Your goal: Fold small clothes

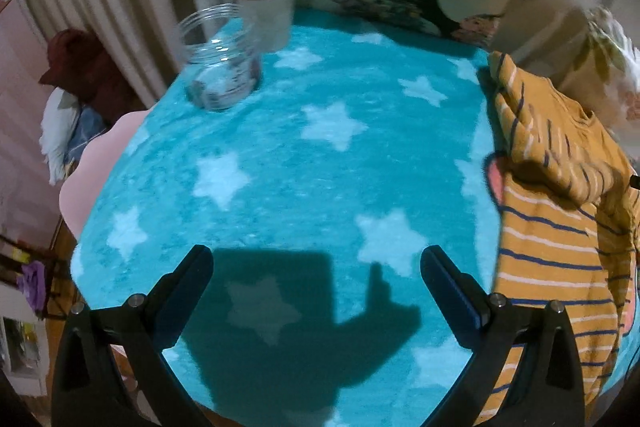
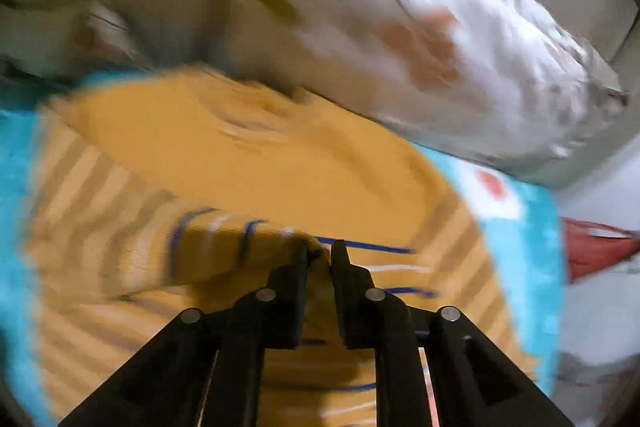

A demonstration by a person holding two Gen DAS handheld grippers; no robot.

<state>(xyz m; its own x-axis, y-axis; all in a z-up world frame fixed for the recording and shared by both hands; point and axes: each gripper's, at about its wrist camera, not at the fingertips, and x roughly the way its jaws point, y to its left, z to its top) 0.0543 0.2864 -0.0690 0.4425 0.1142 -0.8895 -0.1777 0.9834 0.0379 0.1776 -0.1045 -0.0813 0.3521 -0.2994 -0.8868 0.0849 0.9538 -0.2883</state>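
Here the right gripper [image 2: 320, 253] jaws pinch the striped shirt [image 2: 248, 163] at the desk's right edge; left gripper [image 1: 316, 267] jaws stand wide, shirt to their right.

No text, label, brand or number can be read in either view; the print low on the glass jar [image 1: 222, 67] is too blurred to make out

The right wrist view is smeared by motion: the striped shirt [image 2: 248, 163] shows clear stripes only near the fingers [image 2: 300, 267], and the white shape with orange and green patches [image 2: 440, 39] behind it cannot be identified. In the left wrist view, the picture's right edge cuts the shirt off, and the glass jar [image 1: 220, 67] is blurred.
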